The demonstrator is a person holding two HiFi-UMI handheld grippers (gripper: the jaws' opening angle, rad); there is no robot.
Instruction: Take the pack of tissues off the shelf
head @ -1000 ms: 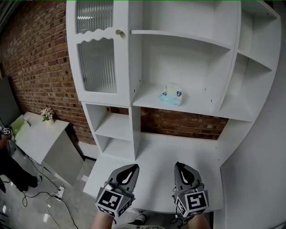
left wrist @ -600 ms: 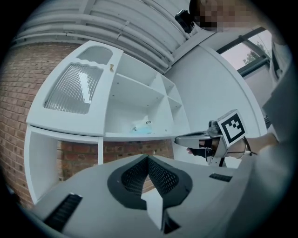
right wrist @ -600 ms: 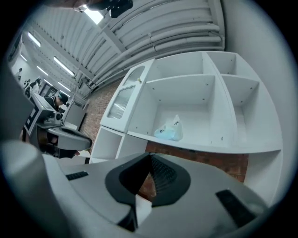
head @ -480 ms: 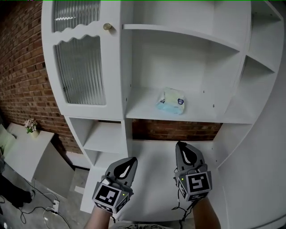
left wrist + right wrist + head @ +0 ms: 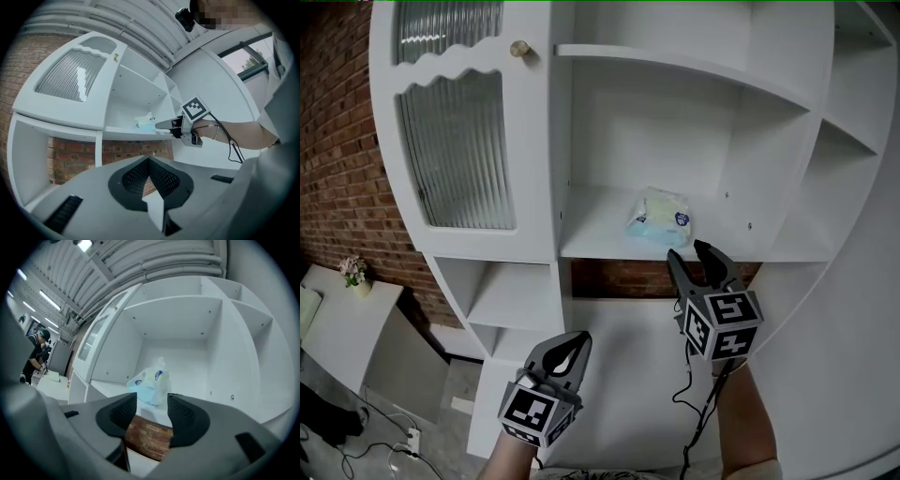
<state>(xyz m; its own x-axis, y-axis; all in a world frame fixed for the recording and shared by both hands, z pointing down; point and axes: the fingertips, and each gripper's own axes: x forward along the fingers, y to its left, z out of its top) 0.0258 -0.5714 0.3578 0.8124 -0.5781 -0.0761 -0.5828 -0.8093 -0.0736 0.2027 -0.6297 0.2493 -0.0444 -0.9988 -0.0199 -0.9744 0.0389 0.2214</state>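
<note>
The pack of tissues (image 5: pixel 659 217), pale blue and white in clear wrap, lies on the middle shelf (image 5: pixel 600 246) of a white cabinet. My right gripper (image 5: pixel 687 253) is raised just below and in front of the shelf edge. Its jaws are opening, with nothing between them. In the right gripper view the pack (image 5: pixel 150 383) sits straight ahead beyond the right gripper (image 5: pixel 152 401). My left gripper (image 5: pixel 578 342) hangs low, shut and empty. The left gripper view shows the left gripper (image 5: pixel 149 161) shut, with the pack (image 5: pixel 144 123) and the right gripper (image 5: pixel 164 124) in the distance.
A ribbed glass door (image 5: pixel 455 150) with a brass knob (image 5: pixel 520 48) stands left of the shelf. Open compartments lie to the right (image 5: pixel 844 178) and below left (image 5: pixel 511 295). A brick wall (image 5: pixel 337 169) and a small white table (image 5: pixel 337 314) are at the left. A person (image 5: pixel 37 355) stands far off.
My right gripper has risen from low near the counter up to the shelf edge, and its jaws have parted. The left gripper stays low and shut. The cabinet looks closer.
</note>
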